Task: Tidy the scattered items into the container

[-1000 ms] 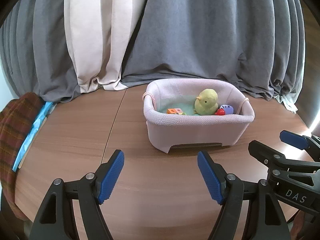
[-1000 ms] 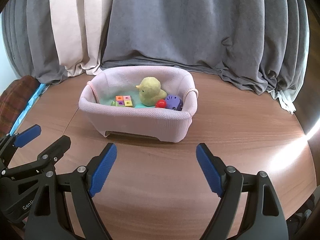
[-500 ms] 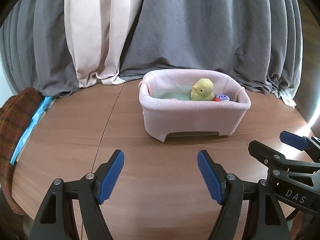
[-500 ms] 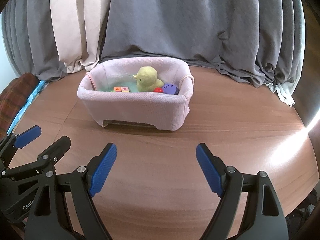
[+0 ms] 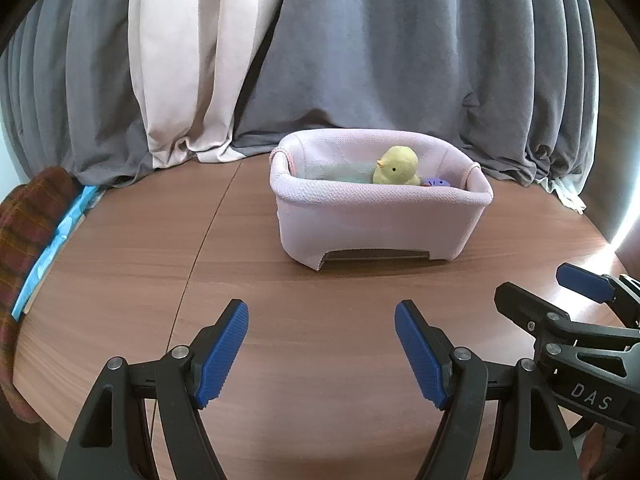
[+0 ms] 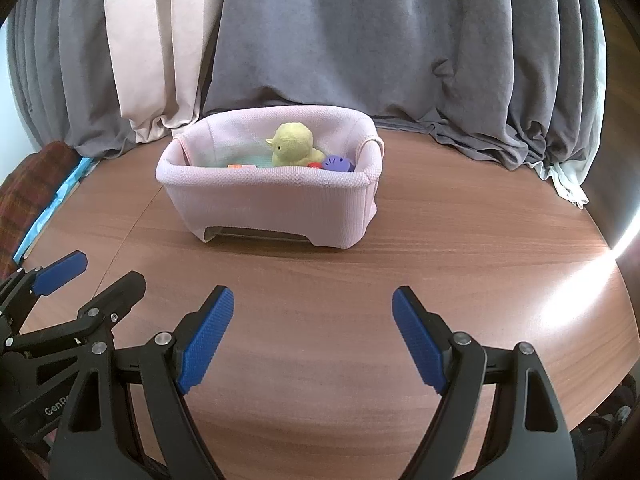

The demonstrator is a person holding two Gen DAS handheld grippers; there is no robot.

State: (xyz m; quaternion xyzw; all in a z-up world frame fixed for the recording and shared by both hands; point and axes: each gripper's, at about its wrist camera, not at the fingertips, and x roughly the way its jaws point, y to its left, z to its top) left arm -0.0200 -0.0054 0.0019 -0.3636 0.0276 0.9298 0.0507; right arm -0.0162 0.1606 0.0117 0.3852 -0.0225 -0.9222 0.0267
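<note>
A pink fabric basket stands on the round wooden table, towards the back. In it sit a yellow plush chick, a purple toy, a small red piece and coloured blocks, mostly hidden by the rim. My left gripper is open and empty, well short of the basket. My right gripper is open and empty, also short of it. Each gripper shows at the edge of the other's view.
Grey and cream curtains hang behind the table. A plaid cloth and a blue strip lie at the left table edge. The table's curved front edge is close below both grippers.
Both grippers have drawn back and lowered, so the basket looks farther away and its contents are more hidden by the rim. Both stay open.
</note>
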